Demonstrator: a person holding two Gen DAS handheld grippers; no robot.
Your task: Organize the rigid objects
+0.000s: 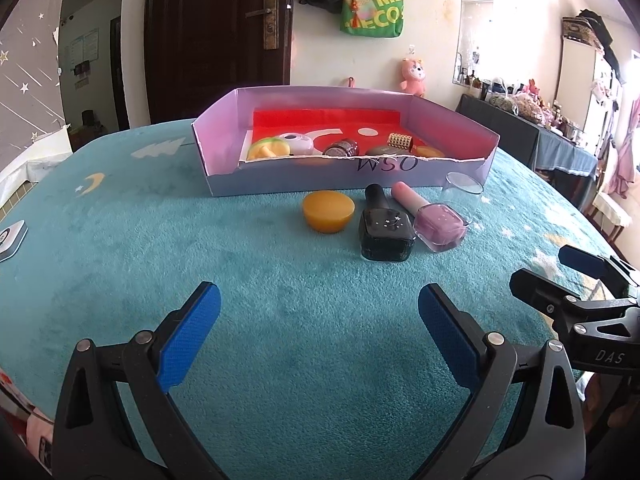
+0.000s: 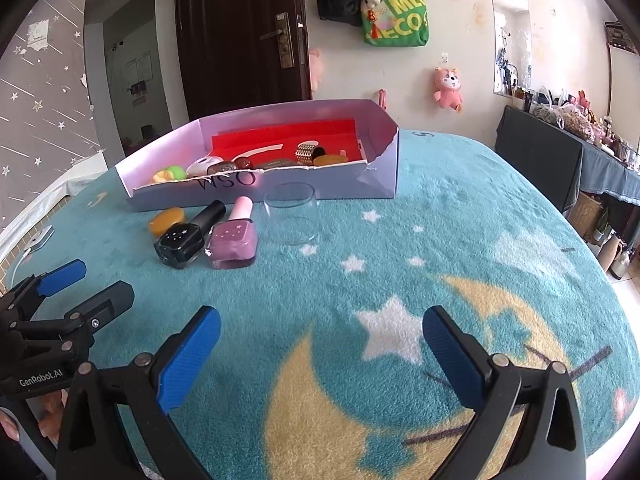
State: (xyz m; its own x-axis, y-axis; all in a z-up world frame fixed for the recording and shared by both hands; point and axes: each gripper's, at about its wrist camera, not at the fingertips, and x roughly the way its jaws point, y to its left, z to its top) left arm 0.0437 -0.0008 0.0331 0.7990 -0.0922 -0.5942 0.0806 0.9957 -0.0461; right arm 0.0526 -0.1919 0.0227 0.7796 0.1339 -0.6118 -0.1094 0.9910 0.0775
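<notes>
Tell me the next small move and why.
Probably ease the open left gripper forward toward the orange puck: it lies nearest that side, outside the box, with both grippers empty.

"WSO" upside down on the box (image 1: 384,166) front, "DAS" on the right gripper (image 1: 576,276), "GenRobot.AI" on the left gripper (image 2: 86,284)

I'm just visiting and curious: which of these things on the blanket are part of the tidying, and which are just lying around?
Part of the job:
orange cup
black bottle
pink bottle
clear glass
cardboard box

Just lying about:
green bag
pink plush toy
white device
</notes>
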